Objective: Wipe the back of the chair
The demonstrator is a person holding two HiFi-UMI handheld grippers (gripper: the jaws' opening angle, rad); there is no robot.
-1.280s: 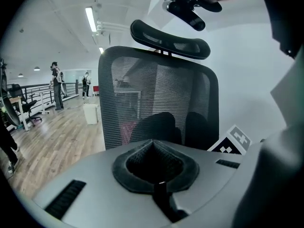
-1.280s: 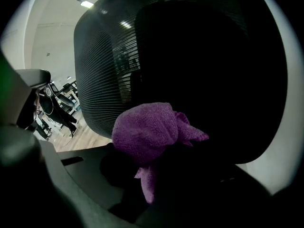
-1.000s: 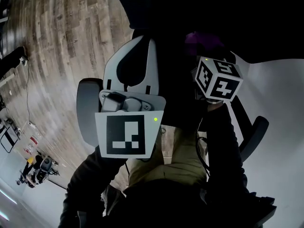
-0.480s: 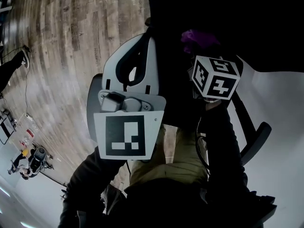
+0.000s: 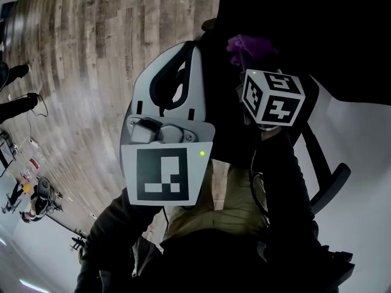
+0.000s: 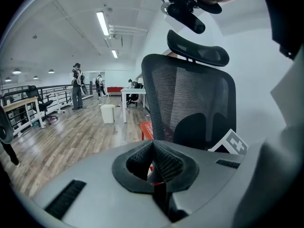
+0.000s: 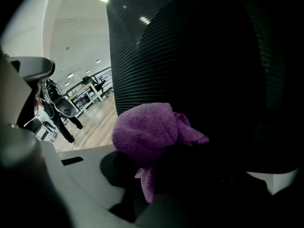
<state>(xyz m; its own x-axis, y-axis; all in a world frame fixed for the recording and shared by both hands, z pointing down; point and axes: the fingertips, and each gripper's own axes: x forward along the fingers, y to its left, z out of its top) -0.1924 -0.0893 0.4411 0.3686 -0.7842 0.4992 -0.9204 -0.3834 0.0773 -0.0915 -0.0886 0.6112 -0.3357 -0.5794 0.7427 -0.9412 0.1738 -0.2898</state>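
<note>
The black mesh chair back (image 6: pixel 190 103) with its headrest (image 6: pixel 197 46) stands upright a little ahead of my left gripper (image 6: pixel 153 145), which is shut with nothing held. In the head view the left gripper (image 5: pixel 193 52) points toward the dark chair back (image 5: pixel 287 23). My right gripper (image 5: pixel 247 63) is shut on a purple cloth (image 5: pixel 247 44) that lies against the chair back. In the right gripper view the bunched purple cloth (image 7: pixel 147 132) hides the right gripper (image 7: pixel 152 153) and presses on the mesh (image 7: pixel 190 56).
A chair armrest (image 5: pixel 330 182) juts out at the lower right. Wooden floor (image 5: pixel 91 54) spreads to the left. Far off stand a white table (image 6: pixel 133 96), a white bin (image 6: pixel 108 113), a red object (image 6: pixel 146 129) and standing people (image 6: pixel 77 85).
The right gripper and purple cloth have slid a little left and up along the chair back. The left gripper has kept its place, still shut.
</note>
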